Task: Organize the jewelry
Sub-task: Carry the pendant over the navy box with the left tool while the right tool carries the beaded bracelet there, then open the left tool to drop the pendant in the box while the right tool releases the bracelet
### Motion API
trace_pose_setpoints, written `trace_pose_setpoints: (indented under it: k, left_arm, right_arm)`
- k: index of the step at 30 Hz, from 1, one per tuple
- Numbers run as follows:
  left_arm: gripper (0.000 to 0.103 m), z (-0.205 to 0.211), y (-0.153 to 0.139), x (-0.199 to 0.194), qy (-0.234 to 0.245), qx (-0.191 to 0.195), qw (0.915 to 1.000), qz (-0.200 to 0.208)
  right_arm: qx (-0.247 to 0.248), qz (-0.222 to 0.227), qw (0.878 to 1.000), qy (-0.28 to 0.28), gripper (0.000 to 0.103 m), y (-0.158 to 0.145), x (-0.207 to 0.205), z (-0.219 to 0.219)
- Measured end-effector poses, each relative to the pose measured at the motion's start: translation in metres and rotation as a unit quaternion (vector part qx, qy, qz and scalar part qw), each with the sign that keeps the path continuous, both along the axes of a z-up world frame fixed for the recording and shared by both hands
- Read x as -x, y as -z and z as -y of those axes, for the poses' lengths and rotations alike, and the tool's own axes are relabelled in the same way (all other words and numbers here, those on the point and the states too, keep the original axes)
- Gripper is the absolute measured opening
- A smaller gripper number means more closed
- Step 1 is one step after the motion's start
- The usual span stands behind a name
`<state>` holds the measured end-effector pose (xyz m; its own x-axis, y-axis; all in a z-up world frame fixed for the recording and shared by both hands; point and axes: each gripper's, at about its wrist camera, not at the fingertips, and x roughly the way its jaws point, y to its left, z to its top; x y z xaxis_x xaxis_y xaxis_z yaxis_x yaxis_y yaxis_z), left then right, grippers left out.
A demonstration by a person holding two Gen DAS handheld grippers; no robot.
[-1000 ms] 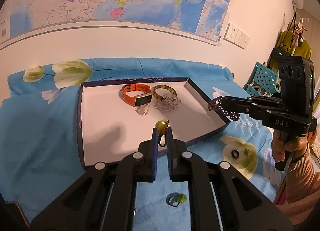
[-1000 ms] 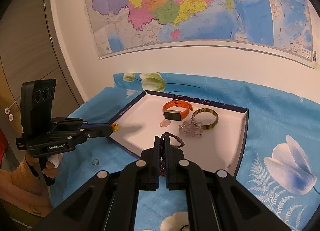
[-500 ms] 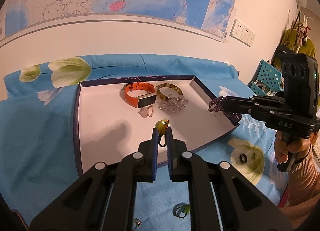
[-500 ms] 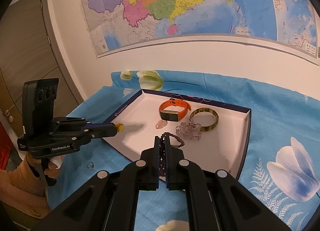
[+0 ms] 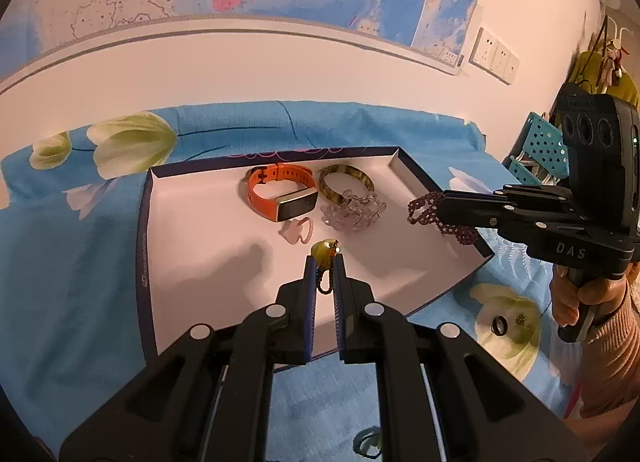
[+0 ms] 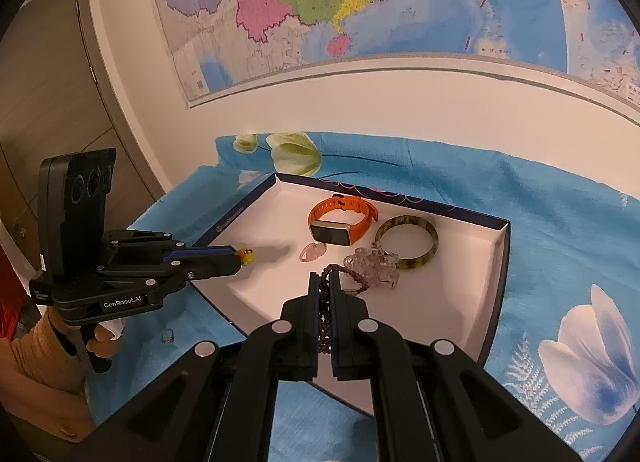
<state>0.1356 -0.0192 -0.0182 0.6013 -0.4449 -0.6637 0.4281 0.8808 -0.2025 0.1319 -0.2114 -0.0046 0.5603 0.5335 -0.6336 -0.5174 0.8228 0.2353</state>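
A shallow white tray with a dark rim [image 5: 144, 221] [image 6: 500, 246] lies on the blue flowered cloth. In it lie an orange smart band [image 5: 280, 193] [image 6: 342, 221], a mottled green bangle [image 5: 346, 177] [image 6: 408, 242], a clear crystal bracelet [image 5: 354, 211] [image 6: 372, 264] and a small pink ring [image 5: 298, 229] [image 6: 313, 252]. My left gripper [image 5: 324, 262] [image 6: 242, 256] is shut on a yellow-green ring with a small chain [image 5: 325, 252], held over the tray's near part. My right gripper [image 6: 325, 282] [image 5: 434, 209] is shut on a dark purple beaded bracelet [image 6: 326, 310] [image 5: 426, 207], over the tray's right rim.
On the cloth outside the tray lie a black ring [image 5: 500, 326], a small greenish piece [image 5: 522, 318], a green-stoned ring [image 5: 370, 444] and a clear ring [image 6: 168, 336]. A wall with a map stands behind. A teal perforated basket [image 5: 540, 149] stands at the right.
Both grippers have moved forward, closer over the tray, each still holding its piece. The tray's contents have not moved.
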Motion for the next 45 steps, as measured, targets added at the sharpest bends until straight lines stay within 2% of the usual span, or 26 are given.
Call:
trace_pose_setpoints:
  k: [20, 30, 42, 45]
  left_arm:
    - [0.008, 0.012, 0.015, -0.022, -0.003, -0.025, 0.9994, -0.023]
    - [0.008, 0.016, 0.018, -0.029, -0.004, -0.033, 0.9991, -0.027]
    - [0.008, 0.018, 0.026, -0.039, -0.004, -0.043, 0.9983, -0.039]
    - [0.008, 0.019, 0.028, -0.042, -0.003, -0.046, 0.9980, -0.042]
  right_arm:
    - [0.023, -0.026, 0.999, -0.011, 0.003, 0.017, -0.028, -0.013]
    - [0.045, -0.034, 0.998, -0.029, 0.003, 0.024, -0.040, -0.028]
    - [0.070, -0.046, 0.996, -0.026, 0.003, 0.037, -0.052, -0.034]
    - [0.089, -0.044, 0.995, -0.023, 0.004, 0.040, -0.053, -0.036]
